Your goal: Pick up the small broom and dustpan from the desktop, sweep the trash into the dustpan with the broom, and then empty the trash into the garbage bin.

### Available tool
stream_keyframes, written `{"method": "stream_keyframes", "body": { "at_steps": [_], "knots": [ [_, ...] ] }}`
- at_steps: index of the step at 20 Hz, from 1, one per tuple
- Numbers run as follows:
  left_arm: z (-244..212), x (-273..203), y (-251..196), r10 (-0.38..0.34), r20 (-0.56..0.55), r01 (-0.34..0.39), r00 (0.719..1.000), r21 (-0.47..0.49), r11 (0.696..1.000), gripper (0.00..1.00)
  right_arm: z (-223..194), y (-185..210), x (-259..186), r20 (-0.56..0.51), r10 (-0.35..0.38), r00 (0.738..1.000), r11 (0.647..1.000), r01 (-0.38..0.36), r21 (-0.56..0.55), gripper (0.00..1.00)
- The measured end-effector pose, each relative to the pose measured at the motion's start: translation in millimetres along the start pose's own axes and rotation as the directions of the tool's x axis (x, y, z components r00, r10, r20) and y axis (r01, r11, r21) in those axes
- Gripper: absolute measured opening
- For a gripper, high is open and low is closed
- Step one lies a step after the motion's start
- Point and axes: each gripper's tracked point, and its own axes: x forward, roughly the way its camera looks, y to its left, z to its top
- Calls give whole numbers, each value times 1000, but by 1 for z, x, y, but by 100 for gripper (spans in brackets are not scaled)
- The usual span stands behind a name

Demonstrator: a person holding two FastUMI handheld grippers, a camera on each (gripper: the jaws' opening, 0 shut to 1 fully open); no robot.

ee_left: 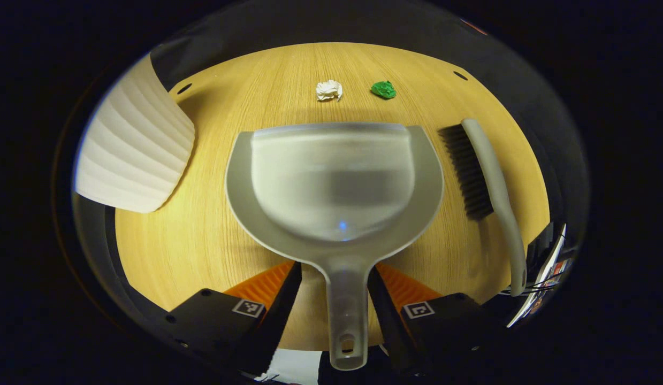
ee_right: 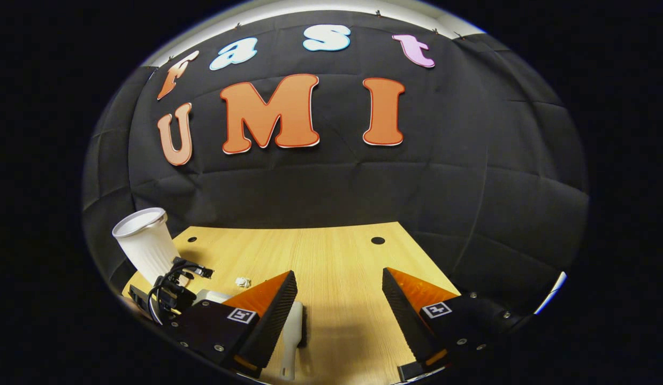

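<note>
We're looking down over the left gripper, and its jaws stand apart, one on each side of the dustpan handle, which runs down between them toward six o'clock. There's a sliver of counter showing between the handle and each jaw, so we call them released, straddling the handle rather than pinching it. The dustpan lies flat dead centre, its wide mouth pointing to twelve o'clock.

Out past that mouth, at twelve o'clock, we see a white crumpled wad, and just to its one o'clock side a green crumpled wad, the two near each other but apart. At three o'clock lies the small broom, bristles facing the dustpan, handle trailing toward five o'clock, close beside the pan but not touching it. At nine o'clock the ribbed white garbage bin stands on the counter's edge.

Over to the right gripper view: the right gripper hangs above the counter with its jaws wide open, nothing between them. At eight o'clock we catch the bin again with the left gripper's body in front of it, the white wad nearby at seven o'clock, and the broom's pale handle peeking out behind the jaw at seven o'clock.
</note>
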Motion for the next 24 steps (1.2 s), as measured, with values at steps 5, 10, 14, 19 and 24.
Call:
{"method": "stream_keyframes", "body": {
  "at_steps": [5, 10, 14, 19, 24],
  "knots": [
    [2, 1, -14, -52, -23, 51, 998, -52, 997, 49, -7, 2, 9, -25, 26, 999, 1000, -27, -10, 96],
    [7, -5, -12, -60, 25, 61, 998, -38, 997, 33, -38, 23, 13, -152, 122, 981, 992, -122, 10, 96],
    [12, -17, -6, -79, 65, 80, 995, -27, 996, 31, -121, 55, 16, -420, 215, 882, 977, -199, 83, 97],
    [24, -30, 4, -91, 127, 91, 988, 3, 996, 32, -209, 69, 3, -671, 184, 718, 976, -215, 39, 97],
    [21, -42, 23, -107, 140, 106, 984, 20, 994, 31, -248, 76, 7, -761, 133, 635, 981, -191, 12, 97]
  ]
}}
